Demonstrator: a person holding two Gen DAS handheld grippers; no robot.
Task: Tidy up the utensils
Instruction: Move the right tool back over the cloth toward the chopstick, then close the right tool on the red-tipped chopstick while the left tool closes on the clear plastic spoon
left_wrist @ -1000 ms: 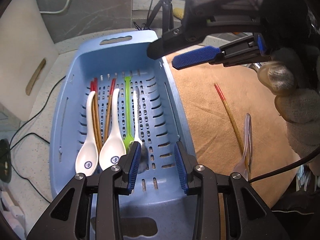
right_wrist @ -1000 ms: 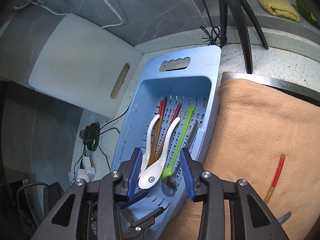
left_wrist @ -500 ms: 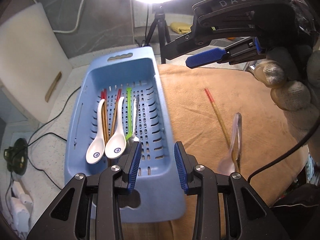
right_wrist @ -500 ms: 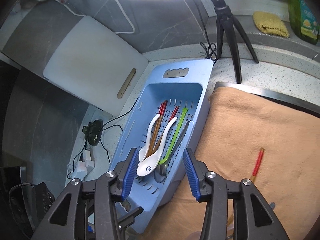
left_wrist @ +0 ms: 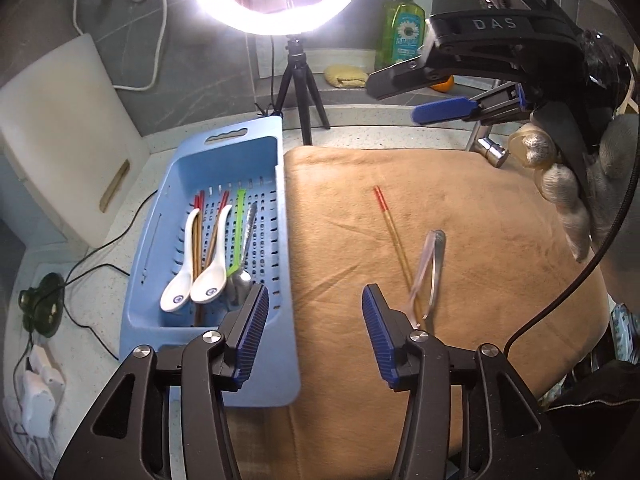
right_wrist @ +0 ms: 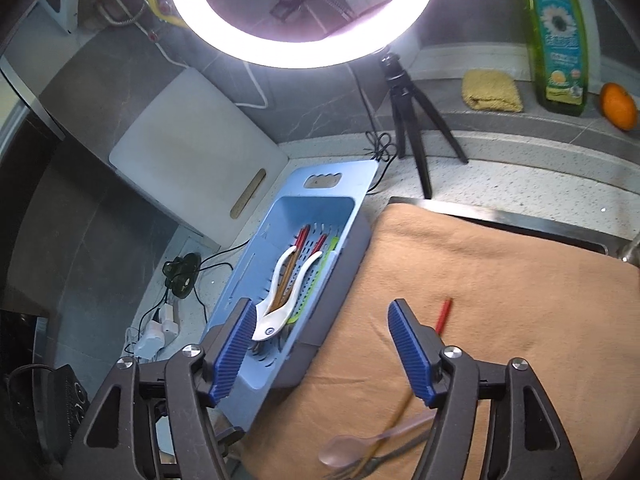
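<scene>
Both grippers, left gripper (left_wrist: 312, 324) and right gripper (right_wrist: 322, 352), have pulled back and now stand wide open, empty. 1 chopstick (left_wrist: 394, 232) lies mid-frame on the towel (left_wrist: 480, 280); basket (left_wrist: 176, 184) at left holds 2 white spoons (left_wrist: 200, 260).

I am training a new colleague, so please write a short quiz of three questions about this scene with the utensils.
1. True or false: both white spoons lie in the blue basket.
2. Which lies on the brown towel? A) green spoon B) red-tipped chopstick C) sponge
3. Fill in: the left gripper and right gripper are both ____.

Key: 1 true; 2 B, the chopstick; the green spoon is in the basket, the sponge on the ledge; 3 open.
</scene>
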